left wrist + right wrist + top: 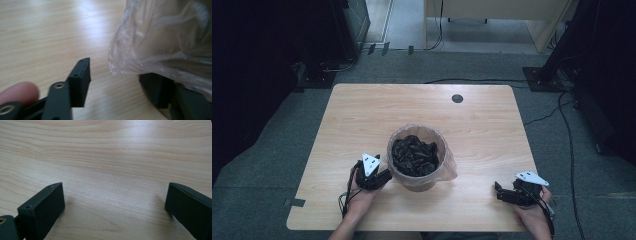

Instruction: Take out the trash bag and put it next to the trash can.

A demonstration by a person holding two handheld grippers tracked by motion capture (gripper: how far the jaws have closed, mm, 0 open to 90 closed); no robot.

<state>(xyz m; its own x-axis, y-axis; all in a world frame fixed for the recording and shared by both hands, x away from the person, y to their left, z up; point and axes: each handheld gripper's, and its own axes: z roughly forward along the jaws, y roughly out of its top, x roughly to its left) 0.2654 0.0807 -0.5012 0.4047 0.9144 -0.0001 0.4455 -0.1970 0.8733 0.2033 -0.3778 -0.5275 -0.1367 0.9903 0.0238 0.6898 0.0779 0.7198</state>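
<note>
Round bin lined with a thin translucent pinkish plastic bag, dark crumpled stuff inside, sits at the middle of the light wooden table, toward my side. My left gripper is right at its left wall, jaws half-closed, bag film against one of them; can't tell if it's pinched. My right gripper rests well apart near the right edge, jaws wide, nothing between.

The high view is dim and dark at nine and three o'clock; white glare hits the pale wooden table at twelve, where the crinkled clear plastic liner blurs.
</note>
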